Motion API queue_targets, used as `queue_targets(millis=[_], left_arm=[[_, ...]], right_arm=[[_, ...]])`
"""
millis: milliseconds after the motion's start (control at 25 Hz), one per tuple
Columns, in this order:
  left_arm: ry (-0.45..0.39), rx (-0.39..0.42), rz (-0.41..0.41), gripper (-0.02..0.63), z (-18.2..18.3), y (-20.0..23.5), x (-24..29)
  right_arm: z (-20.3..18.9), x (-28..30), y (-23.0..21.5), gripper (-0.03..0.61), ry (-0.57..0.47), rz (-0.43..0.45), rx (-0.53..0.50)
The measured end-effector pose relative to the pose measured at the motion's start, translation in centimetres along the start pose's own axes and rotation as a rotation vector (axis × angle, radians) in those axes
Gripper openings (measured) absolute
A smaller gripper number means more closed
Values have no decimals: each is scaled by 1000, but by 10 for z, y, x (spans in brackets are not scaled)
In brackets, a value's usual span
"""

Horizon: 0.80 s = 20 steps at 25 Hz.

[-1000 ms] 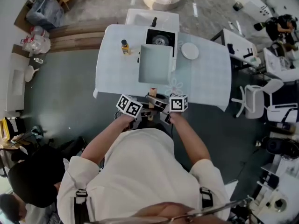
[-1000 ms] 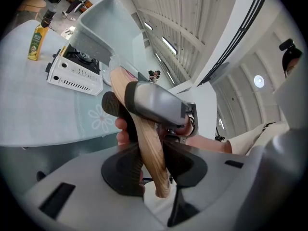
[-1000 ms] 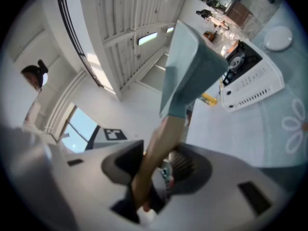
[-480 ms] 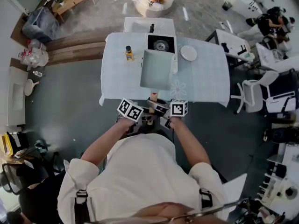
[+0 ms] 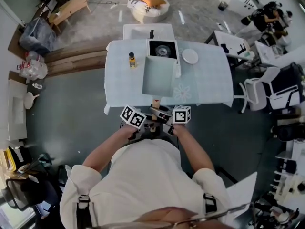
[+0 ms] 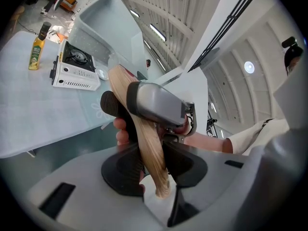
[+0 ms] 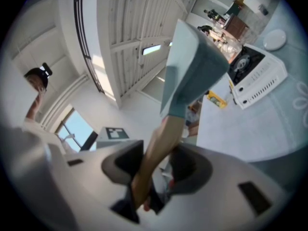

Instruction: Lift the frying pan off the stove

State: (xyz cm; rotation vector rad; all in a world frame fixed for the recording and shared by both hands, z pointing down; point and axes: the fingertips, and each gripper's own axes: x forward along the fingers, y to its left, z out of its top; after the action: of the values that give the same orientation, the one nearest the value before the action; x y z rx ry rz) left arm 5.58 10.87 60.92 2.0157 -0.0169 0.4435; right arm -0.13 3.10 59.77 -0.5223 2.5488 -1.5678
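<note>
Lifting apparently done: pan (image 5: 158,76) clear of stove (image 5: 162,50), toward tabletop's (image 5: 209,85) near edge, handle (image 6: 139,134) pinched by left tool (image 6: 147,162) and right tool (image 7: 154,170).

Bright, even light fills the head view, with no hard shadows and strong fisheye bending toward the edges. Both gripper views darken into black corners. In the left gripper view a ceiling light strip (image 6: 157,32) glares at 12 o'clock. In the right gripper view a window (image 7: 79,129) glows at 9 o'clock, and the frying pan (image 7: 192,66), close to the lens, looks soft.
</note>
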Motion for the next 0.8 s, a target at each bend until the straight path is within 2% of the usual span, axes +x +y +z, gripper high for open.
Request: queue_targets(millis=[160, 600, 800], left_arm=[[6, 7, -2, 143, -2, -5, -1], [-4, 3, -4, 143, -4, -7, 0], [-3, -2, -4, 143, -6, -7, 2]], right_arm=[[1, -1, 6, 181, 0, -3, -30], [-1, -1, 14, 179, -4, 32, 0], [-4, -4, 6, 179, 9, -8, -18]])
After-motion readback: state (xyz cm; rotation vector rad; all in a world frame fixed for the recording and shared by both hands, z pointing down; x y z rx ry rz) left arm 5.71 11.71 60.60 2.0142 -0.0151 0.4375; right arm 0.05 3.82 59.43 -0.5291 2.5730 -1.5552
